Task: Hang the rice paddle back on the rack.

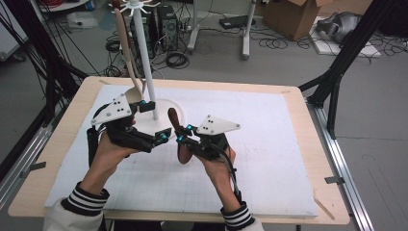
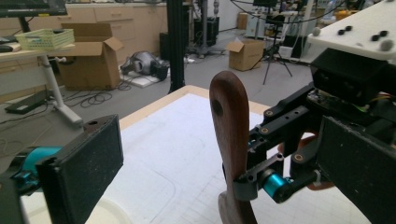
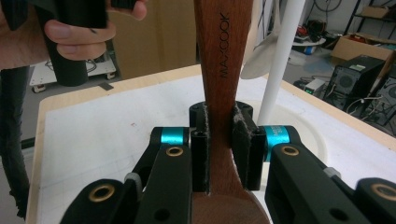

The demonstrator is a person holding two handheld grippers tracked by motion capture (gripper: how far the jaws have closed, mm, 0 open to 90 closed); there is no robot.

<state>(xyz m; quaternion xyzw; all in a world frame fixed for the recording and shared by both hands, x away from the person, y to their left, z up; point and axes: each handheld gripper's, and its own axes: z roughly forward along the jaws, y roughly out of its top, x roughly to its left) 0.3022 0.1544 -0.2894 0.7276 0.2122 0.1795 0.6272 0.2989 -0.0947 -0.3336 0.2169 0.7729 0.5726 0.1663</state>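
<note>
Right tool [image 1: 182, 134] clamped on dark wooden spoon [image 1: 175, 120]; left tool [image 1: 153, 121] apparently open, near white stand [image 1: 143, 53].

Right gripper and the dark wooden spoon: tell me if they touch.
Touching. The right gripper view shows the right gripper with both pads pressed against the dark wooden spoon handle.

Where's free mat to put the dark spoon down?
Free: white mat right of the right gripper, out to the table's right edge, and the near strip between the forearms. Crowded: far left, around the rack's round base, its pole and the left gripper.
</note>
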